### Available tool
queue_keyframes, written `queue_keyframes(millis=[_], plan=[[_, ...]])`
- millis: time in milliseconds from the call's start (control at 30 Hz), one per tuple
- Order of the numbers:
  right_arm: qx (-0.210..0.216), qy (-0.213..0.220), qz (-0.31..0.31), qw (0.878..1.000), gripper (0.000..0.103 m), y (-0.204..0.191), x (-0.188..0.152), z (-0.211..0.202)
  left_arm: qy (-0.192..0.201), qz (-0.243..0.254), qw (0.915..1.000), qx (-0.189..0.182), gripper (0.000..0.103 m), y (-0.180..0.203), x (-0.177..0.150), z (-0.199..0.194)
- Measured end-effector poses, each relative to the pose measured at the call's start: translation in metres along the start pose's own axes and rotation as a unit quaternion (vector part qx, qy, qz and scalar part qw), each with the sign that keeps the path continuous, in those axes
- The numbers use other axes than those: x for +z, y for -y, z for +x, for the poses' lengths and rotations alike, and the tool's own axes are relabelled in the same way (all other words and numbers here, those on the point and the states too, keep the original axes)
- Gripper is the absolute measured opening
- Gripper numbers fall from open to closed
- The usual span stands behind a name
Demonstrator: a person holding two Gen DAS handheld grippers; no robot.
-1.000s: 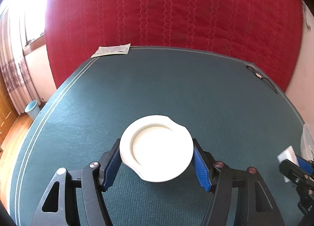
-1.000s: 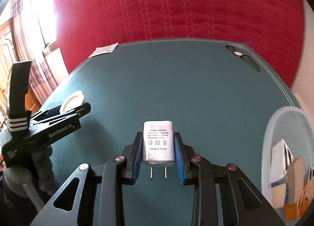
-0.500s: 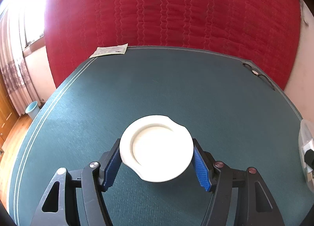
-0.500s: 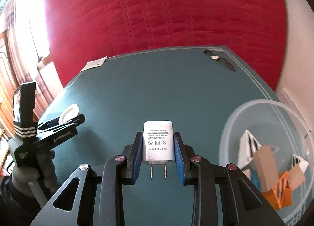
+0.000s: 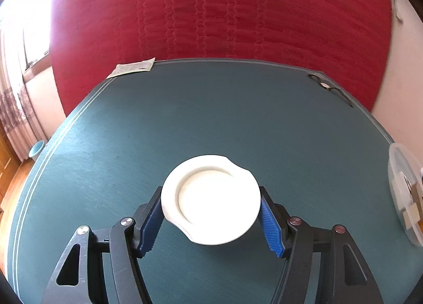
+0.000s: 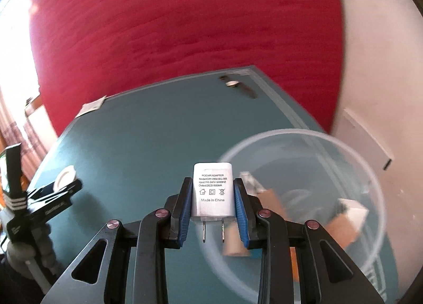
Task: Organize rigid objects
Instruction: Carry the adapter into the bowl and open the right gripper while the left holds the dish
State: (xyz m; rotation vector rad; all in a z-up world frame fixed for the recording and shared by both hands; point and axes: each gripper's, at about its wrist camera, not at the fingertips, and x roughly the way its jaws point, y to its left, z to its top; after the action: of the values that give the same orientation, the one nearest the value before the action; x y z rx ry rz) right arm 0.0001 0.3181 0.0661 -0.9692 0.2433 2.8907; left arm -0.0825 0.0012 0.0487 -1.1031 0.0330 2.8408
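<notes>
We find the right tongs (image 6: 213,211) clamped on a white power adapter (image 6: 213,193), blue pads pressed to its two flat sides, prongs pointing back toward the camera. The adapter hangs at the centre of the right wrist view, over the near-left rim of a clear plastic tub (image 6: 304,198) that fills the lower right of the frame. The tub already contains several small boxes and blocks (the picture is smeared there, so we cannot name them).

The left tongs (image 5: 210,215) are closed on a white round lid (image 5: 210,199), gripped across its width at lower centre of the left wrist view, above the green counter (image 5: 211,119). In that view the tub shows only as a sliver at the right edge.

Risks, in our judgement:
- The adapter sits over the rim, not the tub's middle. Released here, it may strike the rim and fall to the counter.
- The adapter's smooth sides give the pads little purchase; a quick swing could let it slip or rotate.
- The tub is light and could slide or tip if the tongs knock it.
- The lid is held only at two edge points and may pivot out if tilted.

A wristwatch (image 6: 234,84) and a paper leaflet (image 5: 131,69) lie at the far counter edge, well apart from the work.
</notes>
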Motion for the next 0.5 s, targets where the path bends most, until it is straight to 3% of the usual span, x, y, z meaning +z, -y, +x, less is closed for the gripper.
queue_keyframes(millis=[200, 500], plan=[[-0.05, 0.004, 0.058, 0.997, 0.031, 0.059, 0.0, -0.012, -0.006, 0.007, 0.9999, -0.013, 0.069, 0.015, -0.003, -0.002], [-0.058, -0.014, 0.113, 0.992, 0.031, 0.103, -0.004, -0.004, -0.018, 0.013, 0.9985, -0.05, 0.069, 0.043, -0.003, -0.009]])
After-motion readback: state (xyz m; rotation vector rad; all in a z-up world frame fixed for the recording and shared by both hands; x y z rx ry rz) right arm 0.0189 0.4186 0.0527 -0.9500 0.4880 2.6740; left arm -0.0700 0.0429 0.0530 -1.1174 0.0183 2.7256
